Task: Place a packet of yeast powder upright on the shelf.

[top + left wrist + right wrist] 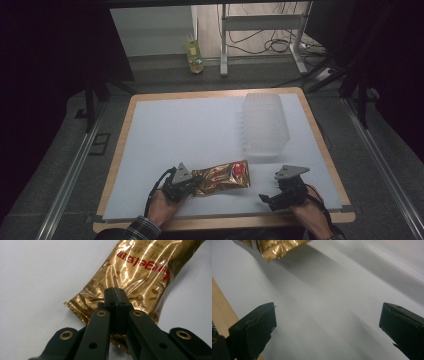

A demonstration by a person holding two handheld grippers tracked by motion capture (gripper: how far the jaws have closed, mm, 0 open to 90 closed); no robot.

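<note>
High view, L to R: the left hand (161, 206) comes in from the bottom edge w/ a plaid cuff, holding the left gripper (196, 184) low over the white sheet (190, 130) covering the wooden table (125, 145). Its jaws are pinched together on the near-left crimped end of a gold foil snack bag (222, 177); in the left gripper view the two black jaws meet w/ no gap, the bag's (140, 272) seam edge clamped between them, red print across the foil further up. The bag lies flat on the sheet near the front edge, roughly mid-table, long axis running left-right, slightly tilted up to the right.

Behind & right of the bag, apart from it: a clear plastic container (265, 122), ribbed sides, towards the table's far-right part.

Front right: the right gripper (264, 198) in the right hand (312, 215), near the front edge, well clear of the bag, pointing left towards it. Right gripper view: jaws spread wide, nothing between them, just white sheet; the bag's gold corner (274, 248) at the top left, wood table edge (222, 310) at the left.

Beyond the table on the floor: a yellowish bottle (194, 55) & cables (270, 45) under a metal frame.
</note>
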